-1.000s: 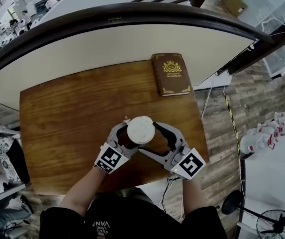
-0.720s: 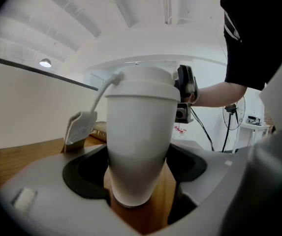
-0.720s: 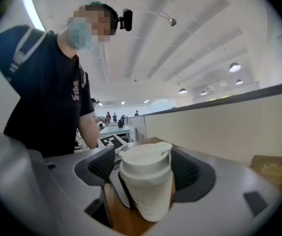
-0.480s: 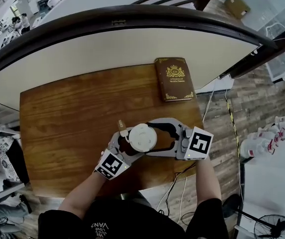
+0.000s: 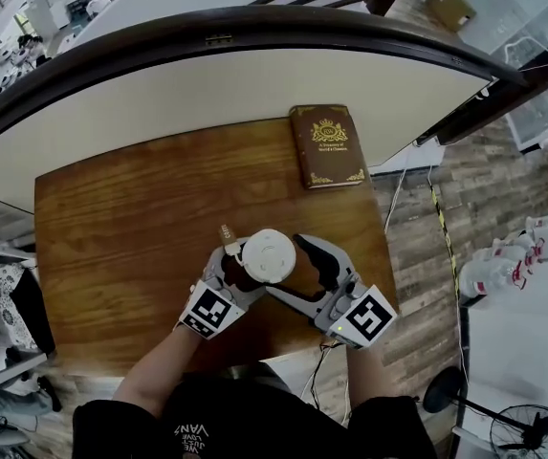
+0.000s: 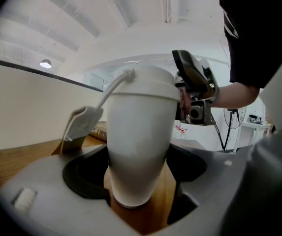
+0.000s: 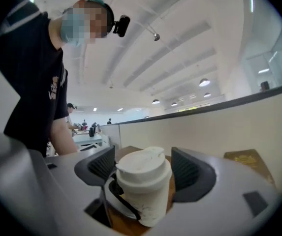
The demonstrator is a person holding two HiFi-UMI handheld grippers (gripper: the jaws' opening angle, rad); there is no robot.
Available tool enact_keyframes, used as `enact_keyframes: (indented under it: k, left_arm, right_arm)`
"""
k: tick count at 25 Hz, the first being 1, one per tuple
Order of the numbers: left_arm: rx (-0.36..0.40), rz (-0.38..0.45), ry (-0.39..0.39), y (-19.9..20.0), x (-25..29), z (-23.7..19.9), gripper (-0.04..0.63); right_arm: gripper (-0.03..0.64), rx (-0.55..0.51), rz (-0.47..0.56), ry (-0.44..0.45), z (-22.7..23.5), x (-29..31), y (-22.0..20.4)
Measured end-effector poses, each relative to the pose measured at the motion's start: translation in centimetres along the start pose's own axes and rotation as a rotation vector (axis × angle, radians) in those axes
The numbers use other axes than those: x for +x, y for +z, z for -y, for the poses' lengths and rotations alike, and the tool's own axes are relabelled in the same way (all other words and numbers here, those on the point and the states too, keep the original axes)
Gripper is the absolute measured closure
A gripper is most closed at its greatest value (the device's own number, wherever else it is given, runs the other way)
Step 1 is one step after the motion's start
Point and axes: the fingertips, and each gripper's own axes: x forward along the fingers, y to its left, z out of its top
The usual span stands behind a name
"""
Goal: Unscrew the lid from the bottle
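One white tapered bottle with a white domed lid is being gripped low by the left gripper on the brown wooden table. The jaws of the right gripper are being held wide around the lid, clear of it. A brown gilt-stamped book is lying at one o'clock.

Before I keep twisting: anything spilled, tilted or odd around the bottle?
Nothing is spilled or damaged. The bottle stands upright on the table with its lid seated level. The only quirk is a small flap dangling from the lid by a strap. The right gripper has its jaws apart on either side of the lid, not gripping it.
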Motion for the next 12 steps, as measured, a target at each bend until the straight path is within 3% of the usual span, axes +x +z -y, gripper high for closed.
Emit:
enact_keyframes:
  k: [4, 9, 12]
  left_arm:
    - [-0.008, -0.004, 0.014, -0.1, 0.2, -0.1, 0.227]
    - [-0.015, -0.013, 0.029, -0.2, 0.2, 0.0, 0.227]
    - [-0.020, -0.011, 0.033, -0.3, 0.2, 0.0, 0.227]
  right_arm:
    - [0.295, -0.050, 0.018, -0.161, -0.3, 0.5, 0.0]
    - [0.295, -0.110, -0.042, -0.246, -0.4, 1.3, -0.5]
    - [0.295, -0.141, -0.070, -0.249, -0.3, 1.7, -0.6]
